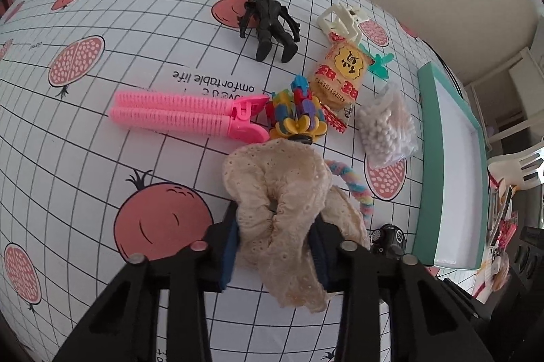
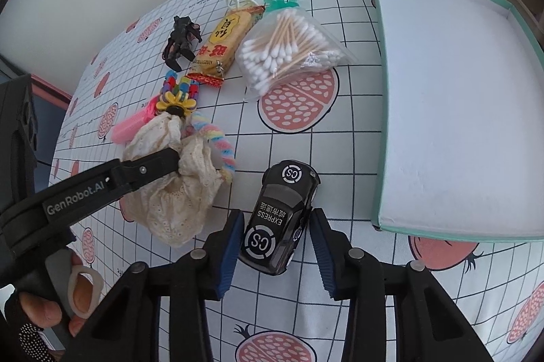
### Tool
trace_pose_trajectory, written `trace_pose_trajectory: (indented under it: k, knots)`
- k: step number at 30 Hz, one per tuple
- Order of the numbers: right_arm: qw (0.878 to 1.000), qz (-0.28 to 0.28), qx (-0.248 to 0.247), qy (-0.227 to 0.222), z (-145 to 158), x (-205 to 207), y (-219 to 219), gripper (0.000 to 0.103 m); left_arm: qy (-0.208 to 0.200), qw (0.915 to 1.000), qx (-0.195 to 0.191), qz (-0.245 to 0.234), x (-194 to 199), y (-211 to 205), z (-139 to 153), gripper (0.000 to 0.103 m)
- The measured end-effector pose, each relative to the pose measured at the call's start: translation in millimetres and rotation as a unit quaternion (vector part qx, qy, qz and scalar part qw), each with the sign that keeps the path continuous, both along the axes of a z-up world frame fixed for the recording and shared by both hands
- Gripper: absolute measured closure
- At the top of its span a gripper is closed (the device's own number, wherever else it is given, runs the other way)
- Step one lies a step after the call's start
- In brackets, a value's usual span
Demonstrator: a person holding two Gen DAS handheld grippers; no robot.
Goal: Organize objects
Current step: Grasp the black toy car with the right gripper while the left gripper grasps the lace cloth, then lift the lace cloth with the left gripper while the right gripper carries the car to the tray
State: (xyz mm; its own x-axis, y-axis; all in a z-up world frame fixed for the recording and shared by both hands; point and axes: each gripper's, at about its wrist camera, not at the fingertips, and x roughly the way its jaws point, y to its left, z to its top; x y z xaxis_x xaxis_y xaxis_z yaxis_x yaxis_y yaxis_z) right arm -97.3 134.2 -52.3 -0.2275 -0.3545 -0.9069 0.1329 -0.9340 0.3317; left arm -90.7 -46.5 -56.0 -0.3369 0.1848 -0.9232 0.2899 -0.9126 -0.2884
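Pomegranate tablecloth (image 2: 357,131); left claw (image 1: 275,239) clamps lace scrunchie (image 1: 285,192); right claw (image 2: 277,246) open, straddling toy car (image 2: 277,219).

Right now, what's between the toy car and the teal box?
Nothing: bare tablecloth separates the black toy car from the teal box, clear in the right wrist view.

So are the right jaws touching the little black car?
Apart. The right wrist view shows the black toy car between the open jaws of the right gripper, with white tablecloth visible on both sides.
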Motion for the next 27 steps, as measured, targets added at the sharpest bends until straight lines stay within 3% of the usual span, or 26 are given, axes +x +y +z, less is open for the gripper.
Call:
trace_pose_trajectory:
  k: [12,14,20,22,27]
  knots:
    - [1.0,0.006,0.004,-0.001,0.4,-0.4,-1.2,0.063,0.015,0.9998,0.005,0.015,2.0,-9.9,4.2,0.075]
    - [1.0,0.004,0.002,-0.001,0.4,-0.1,-0.1,0.064,0.019,0.9997,0.006,0.017,-12.3,-20.6,7.5,0.075]
    - [1.0,0.0,0.0,0.003,2.9,0.9,3.8,0.068,0.054,0.9983,0.009,0.021,-9.5,-2.1,21.2,0.076]
    - [1.0,-0.003,-0.004,0.009,5.3,0.7,5.5,0.071,0.067,0.9974,0.013,0.021,19.6,-9.4,49.3,0.076]
    - [1.0,-0.007,-0.01,0.024,14.2,1.8,7.6,0.071,0.109,0.9934,0.027,0.024,9.1,-11.8,57.2,0.076]
